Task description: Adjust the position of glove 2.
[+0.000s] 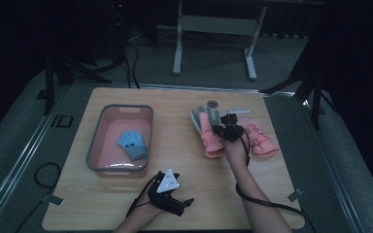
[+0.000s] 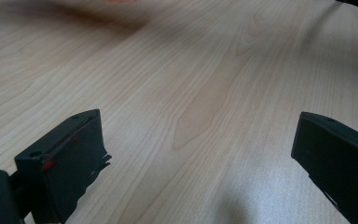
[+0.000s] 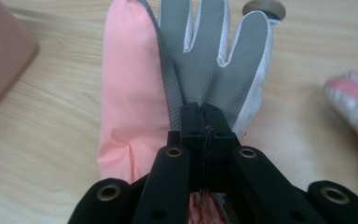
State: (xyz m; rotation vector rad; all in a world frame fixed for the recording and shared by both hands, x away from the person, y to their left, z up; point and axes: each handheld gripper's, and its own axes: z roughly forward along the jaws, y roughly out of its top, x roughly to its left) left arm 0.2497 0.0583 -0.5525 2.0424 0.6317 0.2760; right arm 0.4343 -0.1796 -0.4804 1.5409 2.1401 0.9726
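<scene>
The room is dim, with a grey floor and a table frame beyond the pale wooden tabletop (image 1: pixel 175 194) I work at. Toward its right far corner lies a pink-and-grey glove (image 3: pixel 200 60), and my right hand-held gripper (image 3: pixel 204 122) is clenched on it, jaws pinched tight on the grey palm fabric just below the fingers. A second pink glove (image 1: pixel 260 138) lies just beside it, nearer the right edge. Near the left edge sits a pink bin (image 1: pixel 121 170) with a small blue glove (image 1: pixel 132 144) inside. My left hand-held gripper (image 1: pixel 187 203) rests by the near edge, jaws standing wide apart over bare wood, holding nothing.

The glove looks soft, padded and light; I expect it to droop and fold when lifted, so a pinch through the palm or cuff should hold better than the fingers. The cuff end is hidden under my jaws, and I cannot make out the small round thing (image 3: pixel 264 7) past the fingertips.
</scene>
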